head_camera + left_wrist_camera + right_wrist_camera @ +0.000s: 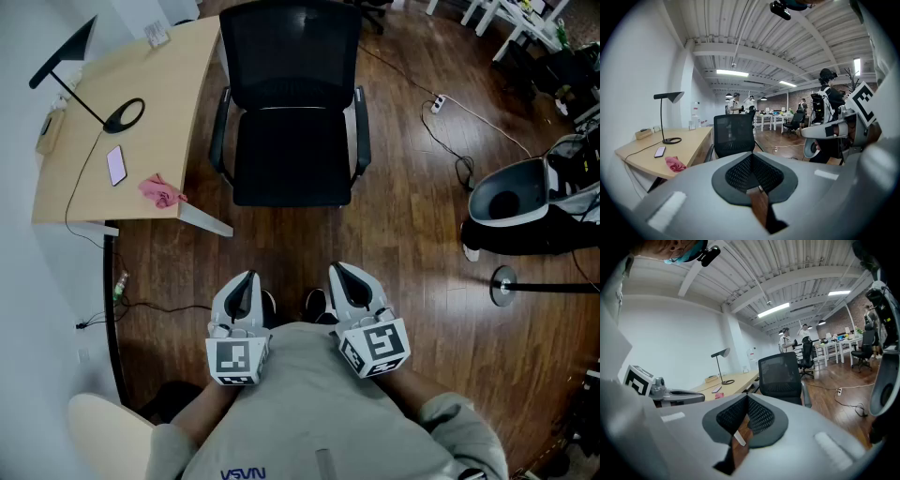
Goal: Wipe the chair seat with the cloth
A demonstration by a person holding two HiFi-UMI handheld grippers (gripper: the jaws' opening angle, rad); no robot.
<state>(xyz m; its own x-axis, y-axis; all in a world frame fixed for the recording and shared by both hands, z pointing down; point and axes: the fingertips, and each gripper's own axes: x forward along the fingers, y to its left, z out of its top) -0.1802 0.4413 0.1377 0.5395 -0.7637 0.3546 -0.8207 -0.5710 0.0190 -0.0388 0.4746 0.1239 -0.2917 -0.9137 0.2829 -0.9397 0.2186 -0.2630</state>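
The closed, empty left gripper should be opened and brought to the crumpled pink cloth at ten o'clock

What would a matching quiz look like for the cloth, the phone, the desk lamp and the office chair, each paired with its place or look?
Things:
1. cloth
2. phone
3. desk lamp
4. office chair

Descriptions:
A. black, standing on the wooden floor
B. pink, crumpled near the edge of the desk
C. thin arm rising from a round base
D. lying flat on the desk, pale screen up

Pairs: 1-B, 2-D, 3-C, 4-A
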